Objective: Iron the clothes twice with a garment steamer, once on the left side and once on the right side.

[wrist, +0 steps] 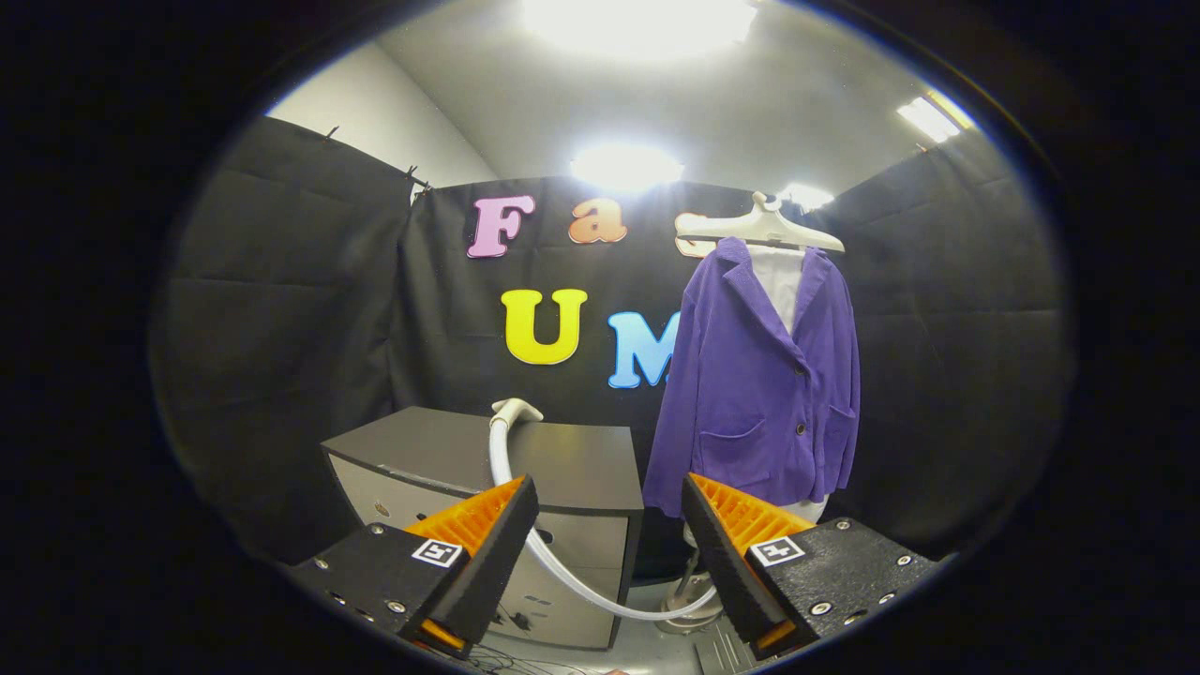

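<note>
The gripper (pixel 609 544) is held with its fingers apart and nothing between them. The steamer head (pixel 514 411) is seen ahead, slightly toward the left finger, on the cabinet (pixel 562 459), its hose (pixel 562 577) curving down between the fingers. The purple jacket (pixel 759 375) is hung farther ahead, beyond the right finger.

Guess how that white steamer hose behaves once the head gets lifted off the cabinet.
The hose sags in a loose loop down to the base, so it is probably floppy and will trail and tug. The steamer head merely rests on the cabinet, so a nudge may slide it. The tool is open, holding nothing.
</note>
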Available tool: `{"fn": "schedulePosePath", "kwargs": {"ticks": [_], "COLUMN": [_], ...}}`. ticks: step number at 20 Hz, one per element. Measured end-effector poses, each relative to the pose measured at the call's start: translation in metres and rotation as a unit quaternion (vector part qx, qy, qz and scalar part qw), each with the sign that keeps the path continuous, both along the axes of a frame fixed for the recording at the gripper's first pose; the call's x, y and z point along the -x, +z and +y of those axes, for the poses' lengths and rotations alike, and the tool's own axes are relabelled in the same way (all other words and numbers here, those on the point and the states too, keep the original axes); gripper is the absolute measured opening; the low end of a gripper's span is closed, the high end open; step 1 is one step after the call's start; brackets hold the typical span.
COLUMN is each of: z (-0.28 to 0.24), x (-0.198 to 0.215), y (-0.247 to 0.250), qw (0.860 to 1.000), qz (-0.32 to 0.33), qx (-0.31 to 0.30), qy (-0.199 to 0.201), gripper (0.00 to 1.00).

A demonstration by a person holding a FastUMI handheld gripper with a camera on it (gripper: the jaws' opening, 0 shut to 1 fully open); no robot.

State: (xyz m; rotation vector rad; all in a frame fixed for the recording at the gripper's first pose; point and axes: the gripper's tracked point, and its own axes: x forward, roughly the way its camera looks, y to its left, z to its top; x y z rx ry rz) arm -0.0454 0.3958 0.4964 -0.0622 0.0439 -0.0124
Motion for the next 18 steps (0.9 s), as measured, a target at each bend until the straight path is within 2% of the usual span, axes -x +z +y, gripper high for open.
{"fn": "schedulePosePath", "kwargs": {"ticks": [10, 14, 18], "z": [-0.01, -0.021, -0.023], "x": [0.002, 0.001, 0.0], "y": [-0.011, -0.018, -0.018], "qw": [1.0, 1.0, 1.0], "qz": [0.01, 0.015, 0.011], "qx": [0.012, 0.026, 0.015], "qy": [0.007, -0.003, -0.001], "gripper": [0.95, 0.95, 0.95]}}
